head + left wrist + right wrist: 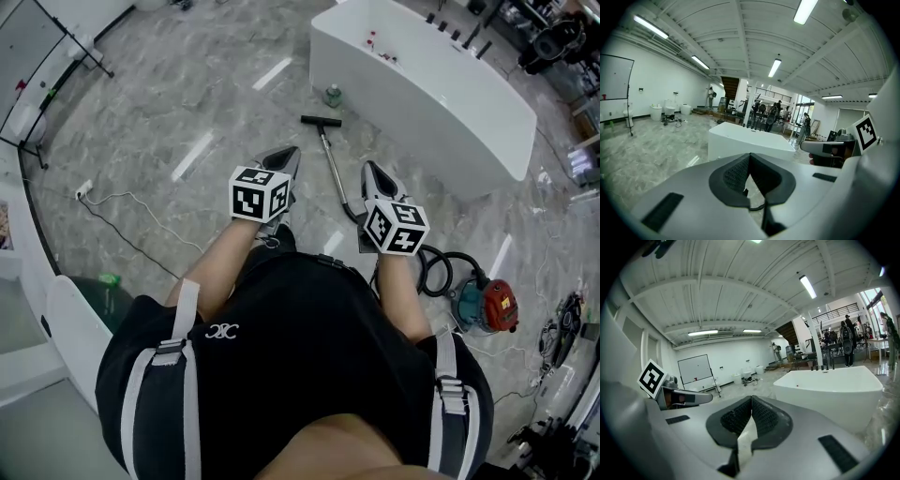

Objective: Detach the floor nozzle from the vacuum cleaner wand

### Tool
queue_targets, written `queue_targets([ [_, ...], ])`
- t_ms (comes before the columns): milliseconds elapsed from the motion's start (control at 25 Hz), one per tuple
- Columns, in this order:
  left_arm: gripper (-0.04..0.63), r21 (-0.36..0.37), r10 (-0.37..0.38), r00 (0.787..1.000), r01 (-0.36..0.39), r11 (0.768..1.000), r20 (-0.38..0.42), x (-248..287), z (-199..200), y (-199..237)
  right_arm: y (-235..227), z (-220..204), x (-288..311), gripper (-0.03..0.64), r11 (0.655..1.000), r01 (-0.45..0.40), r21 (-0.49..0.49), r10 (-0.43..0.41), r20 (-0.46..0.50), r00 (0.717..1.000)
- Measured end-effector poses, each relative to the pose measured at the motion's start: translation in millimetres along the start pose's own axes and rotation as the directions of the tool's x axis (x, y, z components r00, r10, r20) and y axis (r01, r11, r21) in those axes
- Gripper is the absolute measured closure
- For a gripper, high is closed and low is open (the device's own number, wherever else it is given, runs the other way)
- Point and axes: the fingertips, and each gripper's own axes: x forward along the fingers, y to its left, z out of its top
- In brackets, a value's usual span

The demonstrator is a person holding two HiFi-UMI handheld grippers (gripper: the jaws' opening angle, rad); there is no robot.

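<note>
On the marble floor [187, 94], beside the long white tub [422, 103]: vacuum cleaner [483, 305], wand [335, 173] laid out straight, floor nozzle [321, 121] at its far end, not yet detached. Well short of it, left gripper [292, 155] and right gripper [369, 169], fingers [736, 174] pressed together on nothing, probably just carried so for the approach.

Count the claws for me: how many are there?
2. The left claw, shut and empty, shows left of the vacuum pipe; the right claw, also shut and empty, shows right of it.
</note>
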Motion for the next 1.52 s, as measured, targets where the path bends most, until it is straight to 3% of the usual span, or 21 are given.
queue_targets([
  [240, 0.586, 0.0, -0.016, 0.999, 0.016, 1.0, -0.029, 43.9, 28.9, 40.1, -14.0, 20.7, 62.2, 0.602, 0.999, 0.009, 0.031, -0.008, -0.037, 0.999],
  [800, 0.586, -0.006, -0.035, 0.996, 0.034, 0.999, -0.077, 148.6, 112.8, 180.5, -30.2, 64.9, 231.0, 0.602, 0.998, 0.038, 0.052, -0.033, -0.079, 0.996],
  [1000, 0.586, -0.014, -0.026, 0.994, 0.025, 1.0, -0.102, 179.8, 125.4, 220.5, -48.4, 73.4, 279.9, 0.603, 0.993, 0.031, 0.111, -0.022, -0.083, 0.996],
  [1280, 0.586, -0.033, -0.029, 0.989, 0.025, 0.999, -0.148, 217.0, 132.6, 271.7, -73.3, 76.2, 338.3, 0.603, 0.992, 0.077, 0.101, -0.065, -0.111, 0.992],
  [1520, 0.586, -0.061, -0.063, 0.972, 0.05, 0.997, -0.229, 284.4, 128.2, 277.1, -132.5, 62.5, 369.1, 0.603, 0.98, 0.132, 0.149, -0.106, -0.174, 0.979],
])
